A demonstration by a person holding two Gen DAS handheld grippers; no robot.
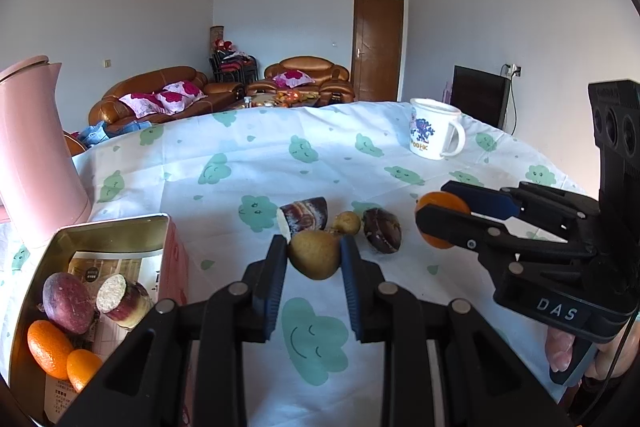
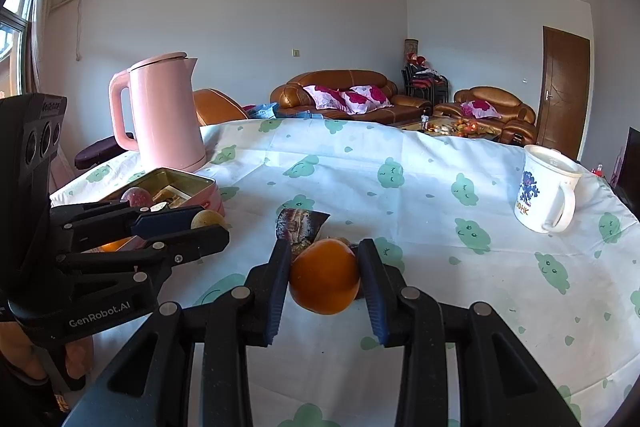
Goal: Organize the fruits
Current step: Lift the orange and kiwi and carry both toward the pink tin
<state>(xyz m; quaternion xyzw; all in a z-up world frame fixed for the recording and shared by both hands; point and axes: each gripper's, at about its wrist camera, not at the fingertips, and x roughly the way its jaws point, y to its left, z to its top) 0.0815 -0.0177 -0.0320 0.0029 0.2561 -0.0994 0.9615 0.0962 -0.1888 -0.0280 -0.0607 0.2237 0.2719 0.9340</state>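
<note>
My left gripper (image 1: 314, 253) is shut on a yellow-green fruit (image 1: 314, 257), held just above the tablecloth; the same gripper (image 2: 210, 223) and fruit (image 2: 208, 218) show at the left of the right wrist view. My right gripper (image 2: 325, 267) is shut on an orange (image 2: 325, 279), which the left wrist view also shows (image 1: 440, 223) at the right. A cut sugarcane piece (image 1: 306, 219), a small yellow fruit (image 1: 348, 223) and a dark purple fruit (image 1: 382, 229) lie on the cloth beyond my left fingers. The open tin (image 1: 112, 227) at the left holds a purple fruit, a sugarcane piece and two oranges.
A pink kettle (image 2: 164, 115) stands behind the tin (image 2: 200, 181) at the far left. A white mug (image 2: 544, 187) sits at the far right of the cloud-print tablecloth (image 2: 400, 171). Sofas and a brown door lie beyond the table. A hand grips each gripper's handle.
</note>
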